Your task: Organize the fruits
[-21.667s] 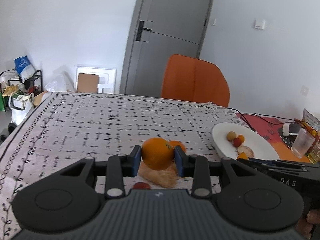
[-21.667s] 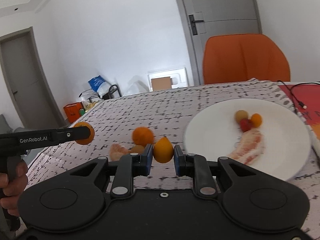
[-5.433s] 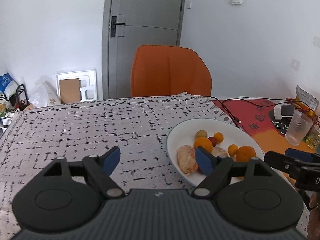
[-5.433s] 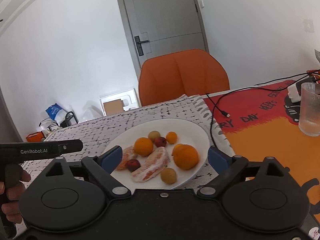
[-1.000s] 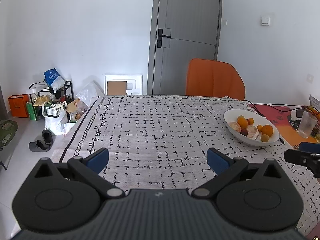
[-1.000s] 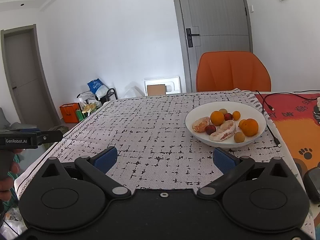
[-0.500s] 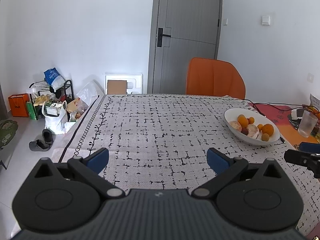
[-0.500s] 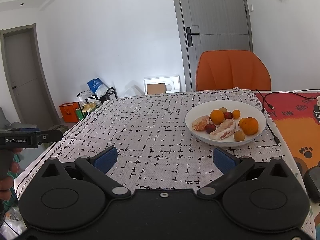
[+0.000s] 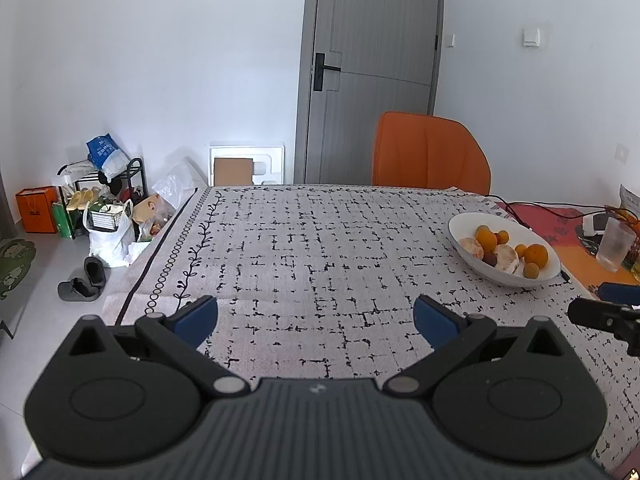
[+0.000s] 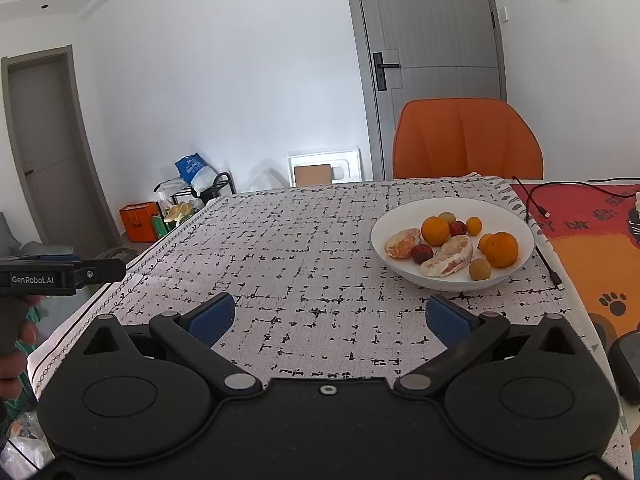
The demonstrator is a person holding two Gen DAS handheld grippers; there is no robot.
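A white plate (image 10: 400, 268) (image 9: 460, 226) on the patterned tablecloth holds several fruits: two oranges (image 10: 435, 231) (image 10: 501, 249), peeled citrus pieces (image 10: 448, 257) (image 10: 402, 243), small dark red and yellow ones. My right gripper (image 10: 327, 317) hangs open over the near part of the table, well short of the plate, with nothing between its blue pads. My left gripper (image 9: 316, 316) is open and empty too, far to the plate's left. Each gripper shows at the edge of the other's view, the left gripper (image 10: 60, 274) and the right gripper (image 9: 604, 314).
An orange chair (image 10: 468, 140) stands behind the table's far edge. A red and orange mat (image 10: 600, 232) with a black cable (image 10: 536, 200) lies right of the plate, and a glass (image 9: 614, 244) stands beyond it. Bags and shoes (image 9: 100, 216) clutter the floor at left.
Over the last second nothing has visibly moved. Earlier, both grippers held fruit, the fruit came to lie on the plate, and both grippers drew back from it.
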